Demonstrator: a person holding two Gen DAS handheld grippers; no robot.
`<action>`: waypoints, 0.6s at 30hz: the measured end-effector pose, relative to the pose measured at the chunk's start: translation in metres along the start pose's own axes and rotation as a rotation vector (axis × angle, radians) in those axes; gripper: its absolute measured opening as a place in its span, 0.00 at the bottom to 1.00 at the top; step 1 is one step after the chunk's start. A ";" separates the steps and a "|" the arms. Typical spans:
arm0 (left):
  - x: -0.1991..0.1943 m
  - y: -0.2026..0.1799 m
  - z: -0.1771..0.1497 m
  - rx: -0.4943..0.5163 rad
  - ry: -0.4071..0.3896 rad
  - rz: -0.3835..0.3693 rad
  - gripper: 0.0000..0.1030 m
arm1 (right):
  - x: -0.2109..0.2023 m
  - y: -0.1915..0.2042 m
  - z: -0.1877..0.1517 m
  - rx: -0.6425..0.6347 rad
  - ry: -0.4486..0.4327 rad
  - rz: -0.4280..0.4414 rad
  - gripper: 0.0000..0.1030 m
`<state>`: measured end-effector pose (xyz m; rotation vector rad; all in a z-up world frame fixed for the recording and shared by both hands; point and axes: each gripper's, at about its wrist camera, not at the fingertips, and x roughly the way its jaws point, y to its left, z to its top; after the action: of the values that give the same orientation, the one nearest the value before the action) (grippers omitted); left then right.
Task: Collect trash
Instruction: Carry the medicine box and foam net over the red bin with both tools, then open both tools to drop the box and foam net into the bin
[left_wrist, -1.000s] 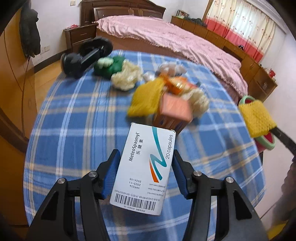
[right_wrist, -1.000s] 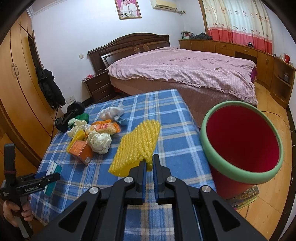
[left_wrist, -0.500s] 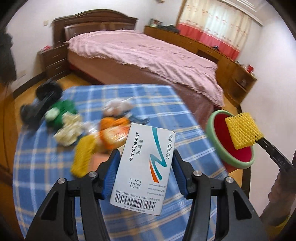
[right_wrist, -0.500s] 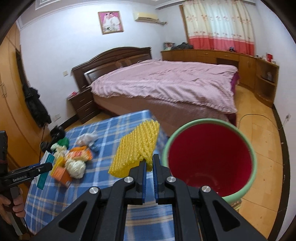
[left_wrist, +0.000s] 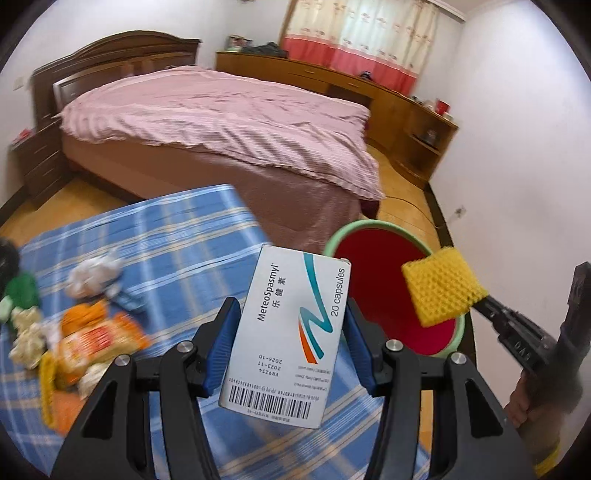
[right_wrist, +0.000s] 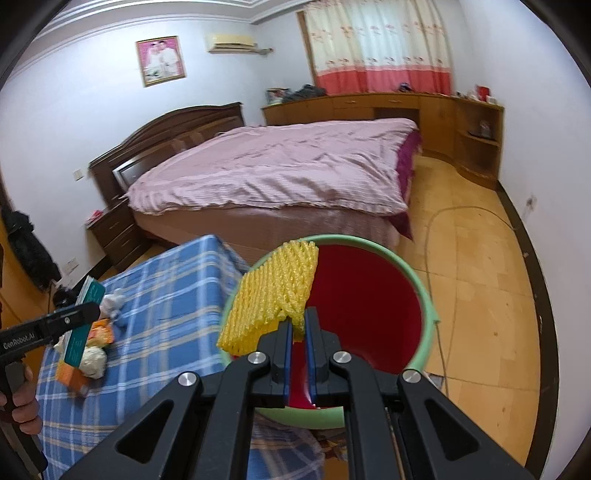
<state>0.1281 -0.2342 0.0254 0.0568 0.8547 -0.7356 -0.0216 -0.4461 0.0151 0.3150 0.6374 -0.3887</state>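
My left gripper (left_wrist: 290, 325) is shut on a white medicine box (left_wrist: 288, 332) and holds it above the right end of the blue plaid table (left_wrist: 177, 236). My right gripper (right_wrist: 299, 325) is shut on a yellow foam net (right_wrist: 275, 291) and holds it over the red bin with a green rim (right_wrist: 369, 306). In the left wrist view the net (left_wrist: 441, 286) hangs over the bin (left_wrist: 376, 288), which stands on the floor beside the table. The left gripper with the box (right_wrist: 79, 325) shows at the left of the right wrist view.
More trash lies on the table's left part: an orange packet (left_wrist: 96, 336), crumpled white paper (left_wrist: 94, 273), a green wad (left_wrist: 20, 291). A bed with a pink cover (right_wrist: 280, 173) stands behind the table. A cable (right_wrist: 436, 229) runs over the wooden floor near the bin.
Both grippers have swung right, from over the table toward the bin. The foam net now hangs over the bin's opening, and the medicine box is near the table's right edge.
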 end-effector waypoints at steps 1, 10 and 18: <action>0.007 -0.007 0.003 0.011 0.004 -0.013 0.55 | 0.001 -0.006 -0.001 0.007 0.002 -0.014 0.08; 0.065 -0.063 0.009 0.078 0.071 -0.131 0.55 | 0.019 -0.041 -0.012 0.072 0.049 -0.077 0.08; 0.093 -0.085 0.007 0.111 0.098 -0.145 0.56 | 0.029 -0.051 -0.017 0.080 0.068 -0.070 0.14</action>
<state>0.1206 -0.3534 -0.0152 0.1322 0.9172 -0.9224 -0.0311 -0.4916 -0.0241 0.3842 0.7024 -0.4733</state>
